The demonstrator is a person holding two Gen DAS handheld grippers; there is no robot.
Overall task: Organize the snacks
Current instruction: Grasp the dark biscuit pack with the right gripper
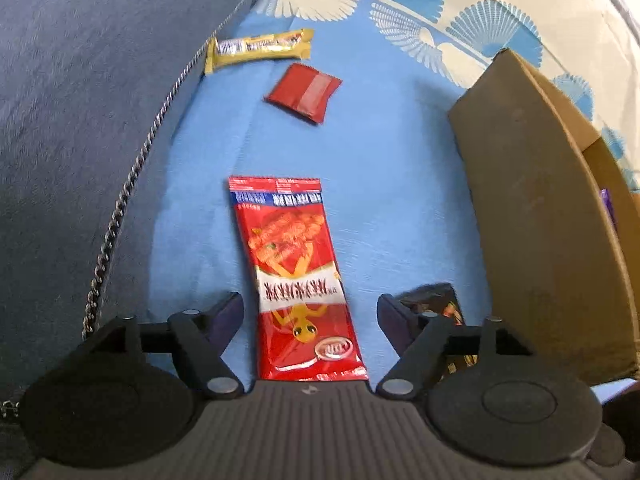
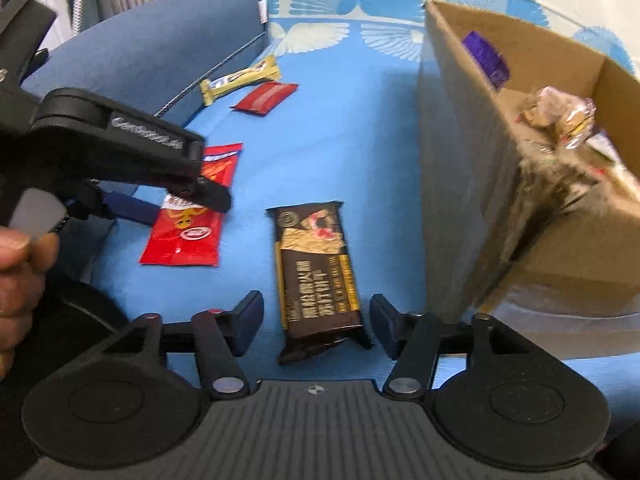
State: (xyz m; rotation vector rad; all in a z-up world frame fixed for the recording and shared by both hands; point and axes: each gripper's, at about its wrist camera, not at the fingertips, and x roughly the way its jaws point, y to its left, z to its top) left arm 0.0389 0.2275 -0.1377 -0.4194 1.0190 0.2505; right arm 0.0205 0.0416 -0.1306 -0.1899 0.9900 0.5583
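A long red snack packet [image 1: 296, 264] lies on the blue sheet between the fingers of my left gripper [image 1: 310, 304], which is open with its pads clear of it. A dark brown snack bar [image 2: 316, 268] lies lengthwise between the fingers of my right gripper [image 2: 316, 308], also open and not touching it. In the right wrist view the left gripper [image 2: 172, 204], with a hand on it, hovers over the red packet [image 2: 188, 232]. Further back lie a yellow bar [image 1: 260, 48] and a small red sachet [image 1: 304, 92].
An open cardboard box [image 2: 460, 160] stands to the right, with a purple packet [image 2: 486, 56] and clear-wrapped snacks [image 2: 560, 116] inside. A dark blue cushion [image 1: 80, 120] with corded edging rises on the left. The sheet turns into a white fan pattern at the back.
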